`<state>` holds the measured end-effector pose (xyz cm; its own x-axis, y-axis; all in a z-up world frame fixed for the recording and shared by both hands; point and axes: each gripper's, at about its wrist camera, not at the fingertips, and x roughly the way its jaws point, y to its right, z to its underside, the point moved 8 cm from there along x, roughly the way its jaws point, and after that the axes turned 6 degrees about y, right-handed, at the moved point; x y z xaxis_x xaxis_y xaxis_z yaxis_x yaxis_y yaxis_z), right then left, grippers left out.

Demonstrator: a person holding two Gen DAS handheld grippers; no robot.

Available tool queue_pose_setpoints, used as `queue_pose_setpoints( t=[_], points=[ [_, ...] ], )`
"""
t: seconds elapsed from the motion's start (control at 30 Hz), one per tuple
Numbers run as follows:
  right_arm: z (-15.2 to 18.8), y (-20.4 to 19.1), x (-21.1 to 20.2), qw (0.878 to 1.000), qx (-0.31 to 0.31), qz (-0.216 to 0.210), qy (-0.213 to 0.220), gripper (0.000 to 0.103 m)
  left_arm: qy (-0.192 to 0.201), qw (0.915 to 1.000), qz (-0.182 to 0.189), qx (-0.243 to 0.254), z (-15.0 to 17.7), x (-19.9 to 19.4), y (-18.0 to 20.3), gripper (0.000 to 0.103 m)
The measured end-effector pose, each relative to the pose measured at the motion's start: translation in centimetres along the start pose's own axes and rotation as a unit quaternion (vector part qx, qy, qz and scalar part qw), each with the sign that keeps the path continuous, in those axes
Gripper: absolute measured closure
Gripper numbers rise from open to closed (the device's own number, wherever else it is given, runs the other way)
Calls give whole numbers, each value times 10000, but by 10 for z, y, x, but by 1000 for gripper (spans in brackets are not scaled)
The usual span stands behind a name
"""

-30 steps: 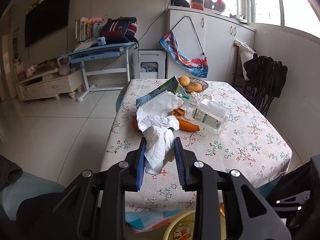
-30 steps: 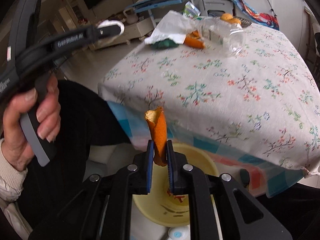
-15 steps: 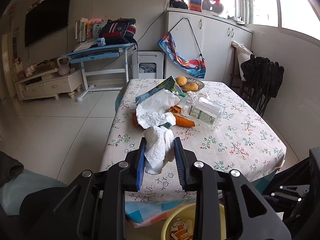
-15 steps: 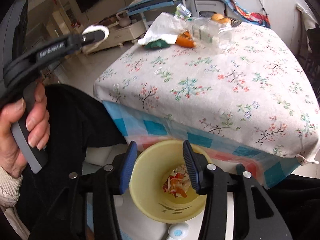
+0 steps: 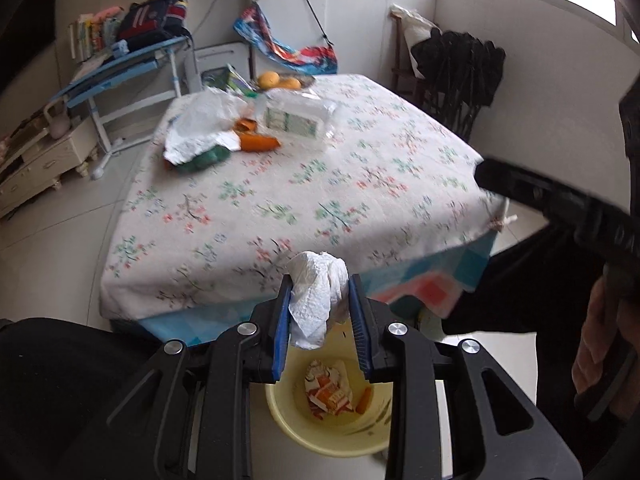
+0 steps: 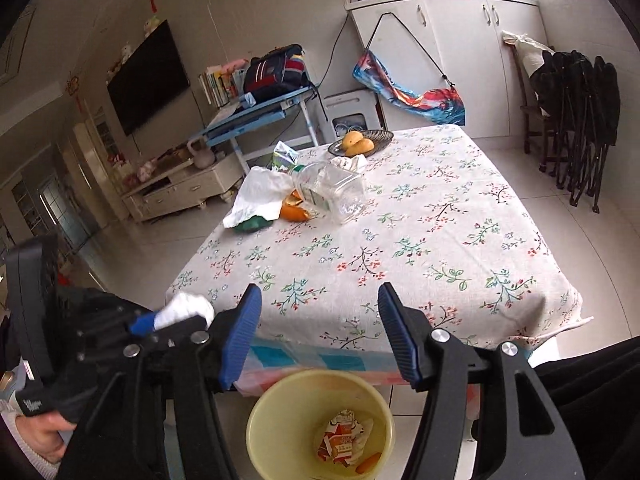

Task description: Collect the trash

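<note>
Tissue point(image 5: 316, 300) clamped in my left hand-held gripper point(image 5: 320, 320), poised over the bin point(image 5: 288, 420).
My right hand-held gripper point(image 6: 320, 336), jaws just opened and empty, clears the way.

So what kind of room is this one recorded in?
Most likely a home living and dining room: a table with a floral tablecloth and a fruit dish, a wall-mounted TV over a low cabinet, and a child's study desk stacked with books.
</note>
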<state>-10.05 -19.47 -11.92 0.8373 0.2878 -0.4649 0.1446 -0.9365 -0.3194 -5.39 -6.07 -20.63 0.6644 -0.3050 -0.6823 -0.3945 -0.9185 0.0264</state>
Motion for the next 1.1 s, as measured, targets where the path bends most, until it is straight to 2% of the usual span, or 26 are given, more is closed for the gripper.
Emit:
queue_pose_setpoints(
  t=[0.13,0.23,0.37,0.63,0.77,0.9,1.1],
  points=[
    [-4,5,6,9999,99,-8,14,43,-466,9976,269,447,21,14,27,76],
    [-2,4,5,10000,94,0,23,42,-631,9954,338,641,32,17,37,72],
    [-3,6,5,9999,121,23,48,41,-634,9952,337,666,32,16,36,56],
    [-1,10,5,9999,145,72,57,39,-288,9989,144,341,17,9,18,44],
    [0,10,5,9999,127,81,57,39,255,9991,-312,127,0,-2,-2,29],
    [1,10,6,9999,83,81,32,39,669,9940,-779,-379,-14,-14,-34,25],
    [3,6,8,10000,-26,79,-17,39,956,9824,-1220,-1042,-20,-23,-74,25]
  ],
)
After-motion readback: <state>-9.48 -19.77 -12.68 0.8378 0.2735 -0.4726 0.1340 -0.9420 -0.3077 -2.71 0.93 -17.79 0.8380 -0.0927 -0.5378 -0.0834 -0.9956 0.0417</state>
